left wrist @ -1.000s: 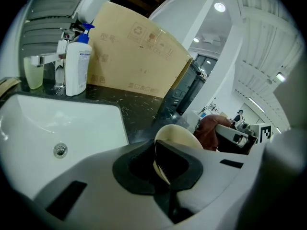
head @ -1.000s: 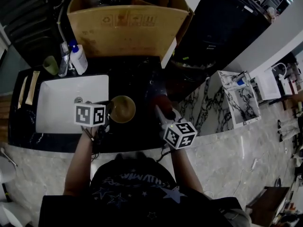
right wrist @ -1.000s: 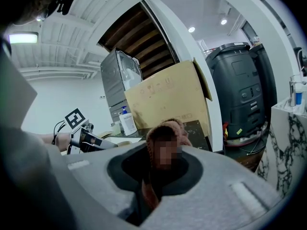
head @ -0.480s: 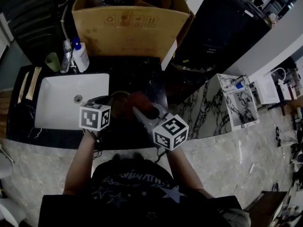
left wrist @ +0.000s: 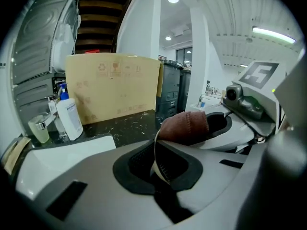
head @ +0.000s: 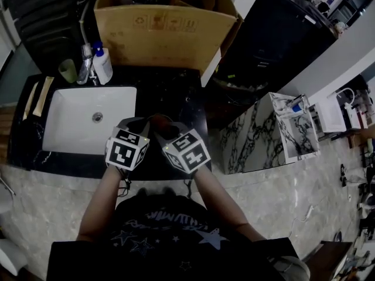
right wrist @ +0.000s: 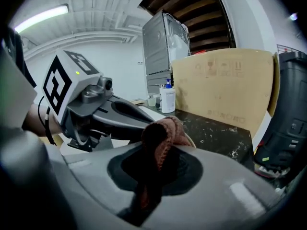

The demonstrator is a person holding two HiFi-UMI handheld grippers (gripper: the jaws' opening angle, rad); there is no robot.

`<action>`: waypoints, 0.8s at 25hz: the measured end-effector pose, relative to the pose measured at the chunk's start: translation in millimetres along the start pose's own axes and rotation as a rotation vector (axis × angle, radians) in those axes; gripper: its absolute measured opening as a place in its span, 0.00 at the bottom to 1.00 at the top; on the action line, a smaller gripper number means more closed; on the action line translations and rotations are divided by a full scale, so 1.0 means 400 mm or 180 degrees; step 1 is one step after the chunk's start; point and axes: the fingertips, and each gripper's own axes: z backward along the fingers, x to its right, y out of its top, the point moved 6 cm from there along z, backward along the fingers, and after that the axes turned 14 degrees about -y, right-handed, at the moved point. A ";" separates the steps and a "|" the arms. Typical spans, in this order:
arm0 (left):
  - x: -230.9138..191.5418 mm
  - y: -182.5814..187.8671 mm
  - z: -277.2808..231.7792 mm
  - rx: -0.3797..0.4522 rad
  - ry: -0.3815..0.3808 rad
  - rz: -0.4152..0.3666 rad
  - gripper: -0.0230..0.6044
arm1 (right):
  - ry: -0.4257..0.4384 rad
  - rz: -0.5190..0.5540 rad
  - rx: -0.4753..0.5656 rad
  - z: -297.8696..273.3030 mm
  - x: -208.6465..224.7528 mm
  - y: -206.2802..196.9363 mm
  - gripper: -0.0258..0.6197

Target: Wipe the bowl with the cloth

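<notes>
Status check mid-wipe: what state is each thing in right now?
Bowl, held on edge by its rim.
Cloth, bunched, against the bowl's rim.
Left gripper, shut on the bowl.
Right gripper, shut on the cloth.
Box, open at the top.
Pump bottle, upright.

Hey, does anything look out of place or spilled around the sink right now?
Nothing spilled or broken. The one oddity is a big cardboard box standing at the back of the dark counter, crowding the bottle. The left gripper grips the bowl, the right gripper the cloth, as expected.
</notes>
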 end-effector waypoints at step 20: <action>0.050 0.008 0.013 0.0071 0.0017 -0.0129 0.07 | -0.0557 0.1430 -0.0739 0.016 0.002 -0.024 0.12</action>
